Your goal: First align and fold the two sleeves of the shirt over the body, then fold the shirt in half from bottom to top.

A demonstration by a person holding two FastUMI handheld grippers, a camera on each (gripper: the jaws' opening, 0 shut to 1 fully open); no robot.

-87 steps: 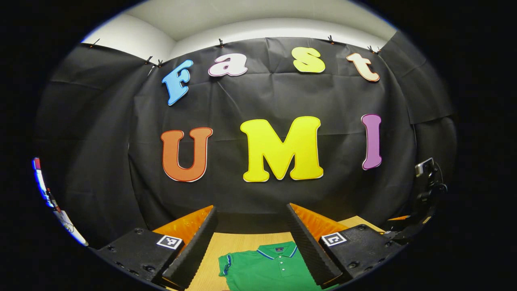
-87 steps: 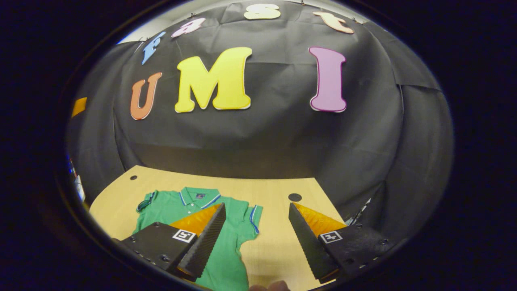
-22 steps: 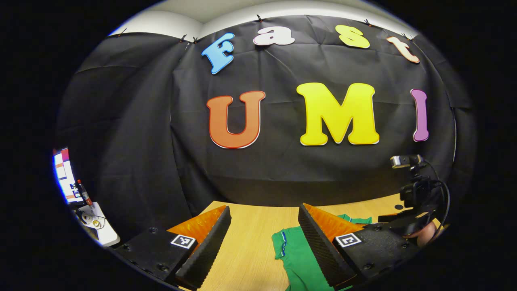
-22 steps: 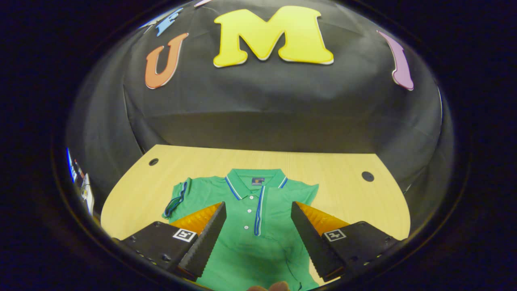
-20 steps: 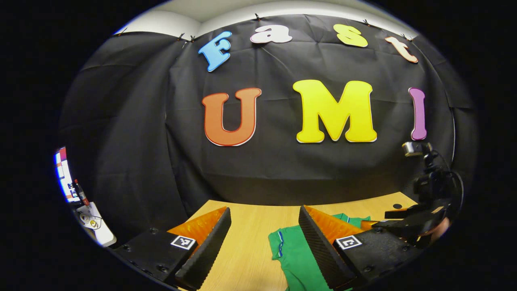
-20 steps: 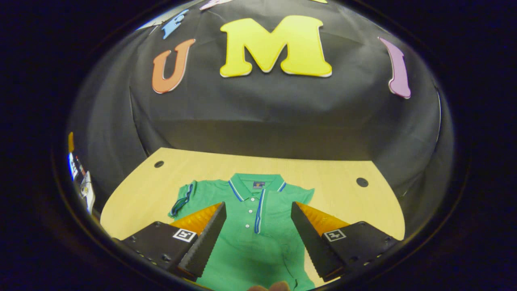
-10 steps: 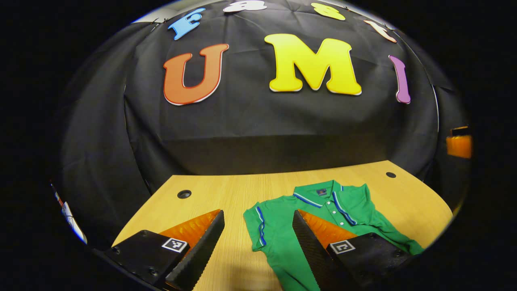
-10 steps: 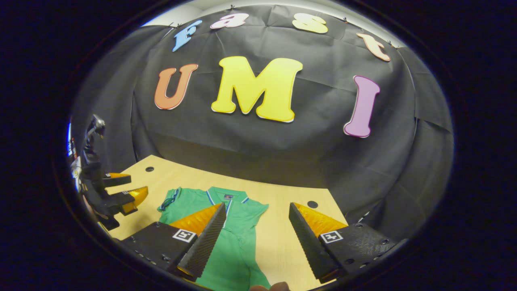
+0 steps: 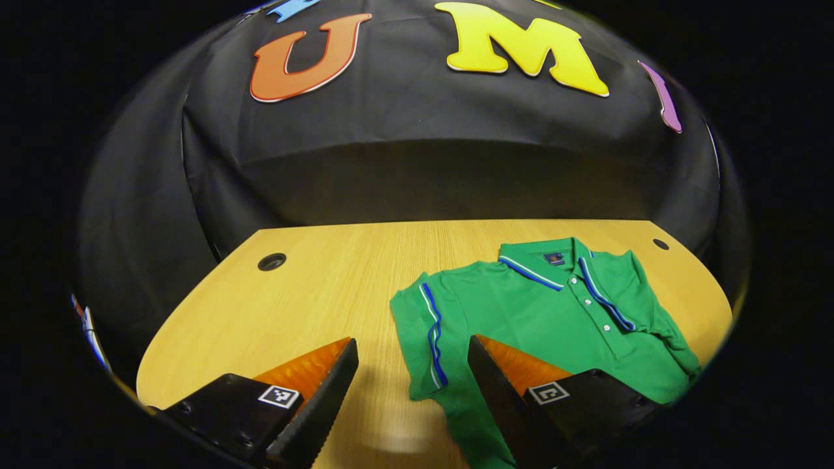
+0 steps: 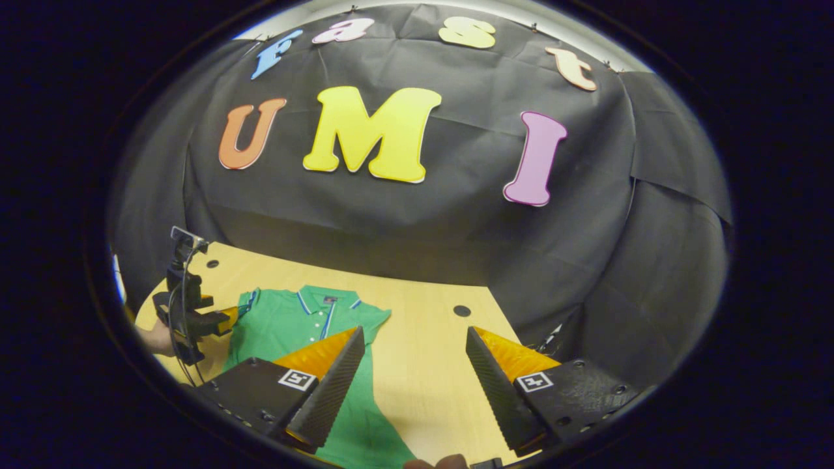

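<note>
1. Green polo shirt (image 9: pixel 547 312) lies flat, face up, on the table (image 9: pixel 313 306), collar toward the far edge, long axis running far to near.
2. Left tongs (image 9: pixel 412 397) gape open just over its striped left sleeve (image 9: pixel 423 339), which lies between the fingers; nearer hand for that fold.
3. Right tongs (image 10: pixel 412 387) open, empty, over bare table beside the shirt's right edge.
4. Right sleeve looks already tucked in; left sleeve not yet folded.

left hand-held gripper (image 9: pixel 410 397) — agape, right hand-held gripper (image 10: pixel 414 384) — agape
</note>
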